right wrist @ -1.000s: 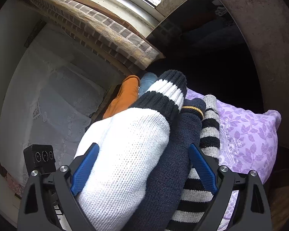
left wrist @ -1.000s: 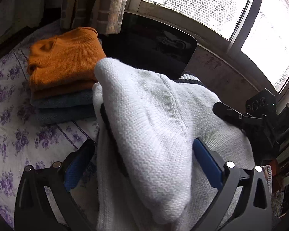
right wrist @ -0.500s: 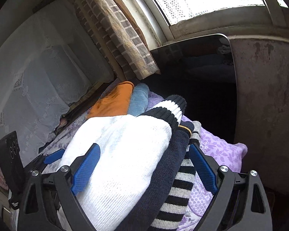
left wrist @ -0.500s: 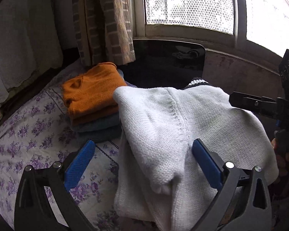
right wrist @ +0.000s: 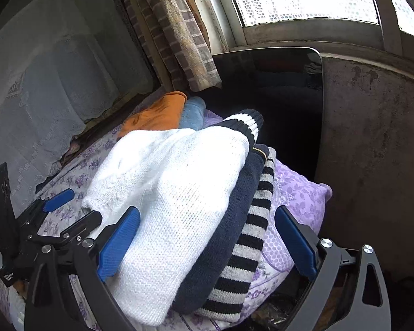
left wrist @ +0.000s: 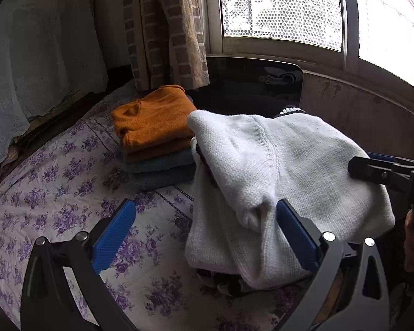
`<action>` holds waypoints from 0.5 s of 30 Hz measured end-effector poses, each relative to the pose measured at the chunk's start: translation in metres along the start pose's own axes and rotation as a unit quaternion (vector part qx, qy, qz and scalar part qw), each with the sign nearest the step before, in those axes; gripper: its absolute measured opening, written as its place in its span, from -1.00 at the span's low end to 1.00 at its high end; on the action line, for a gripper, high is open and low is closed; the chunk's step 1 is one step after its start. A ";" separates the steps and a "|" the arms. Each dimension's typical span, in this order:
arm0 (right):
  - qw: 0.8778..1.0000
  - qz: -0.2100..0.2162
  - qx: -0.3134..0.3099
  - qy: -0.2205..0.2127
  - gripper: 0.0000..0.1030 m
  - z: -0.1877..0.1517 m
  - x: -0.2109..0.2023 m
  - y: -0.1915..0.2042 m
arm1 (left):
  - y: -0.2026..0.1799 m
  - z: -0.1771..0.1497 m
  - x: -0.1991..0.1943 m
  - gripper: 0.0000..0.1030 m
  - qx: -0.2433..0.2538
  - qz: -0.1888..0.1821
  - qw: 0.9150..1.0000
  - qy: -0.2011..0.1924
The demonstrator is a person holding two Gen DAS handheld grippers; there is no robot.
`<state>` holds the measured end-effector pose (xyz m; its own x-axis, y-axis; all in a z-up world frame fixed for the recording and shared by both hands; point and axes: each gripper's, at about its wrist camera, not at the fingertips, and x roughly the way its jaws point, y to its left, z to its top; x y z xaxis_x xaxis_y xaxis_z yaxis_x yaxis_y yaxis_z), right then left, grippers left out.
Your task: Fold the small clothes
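Note:
A folded white knit sweater (left wrist: 276, 171) lies on top of a pile on the floral bedsheet (left wrist: 55, 193). In the right wrist view the white sweater (right wrist: 174, 187) covers a navy garment (right wrist: 234, 220) and a black-and-grey striped one (right wrist: 251, 248). My left gripper (left wrist: 204, 234) is open and empty, just in front of the sweater's left edge. My right gripper (right wrist: 207, 242) is open, with the pile's near end between its blue pads but not clamped. The right gripper also shows at the right edge of the left wrist view (left wrist: 386, 171).
A stack of folded clothes, orange on top (left wrist: 154, 121) over blue ones (left wrist: 162, 171), sits behind the pile near the curtain (left wrist: 165, 27). A dark glossy panel (left wrist: 256, 82) leans under the window. A purple pillow (right wrist: 298, 193) lies right of the pile.
Both grippers have pulled back from the white sweater. It now lies lower on the pile, and more of the bedsheet shows in the left wrist view.

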<state>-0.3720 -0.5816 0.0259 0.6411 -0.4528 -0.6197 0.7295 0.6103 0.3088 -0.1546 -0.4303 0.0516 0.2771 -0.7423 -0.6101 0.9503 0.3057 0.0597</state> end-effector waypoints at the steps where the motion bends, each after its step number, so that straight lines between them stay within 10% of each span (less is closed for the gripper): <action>1: 1.000 -0.017 -0.006 0.003 0.93 -0.002 -0.004 0.005 | 0.000 -0.002 -0.003 0.92 -0.004 0.002 1.000 0.001; 15: 0.996 -0.055 -0.063 0.009 0.93 -0.021 -0.082 0.052 | -0.023 -0.014 -0.063 0.92 0.011 0.022 1.000 -0.006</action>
<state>-0.3914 -0.4989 0.0773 0.5533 -0.5101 -0.6586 0.7589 0.6346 0.1461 -0.1964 -0.3823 0.0780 0.3194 -0.7354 -0.5976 0.9403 0.3244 0.1032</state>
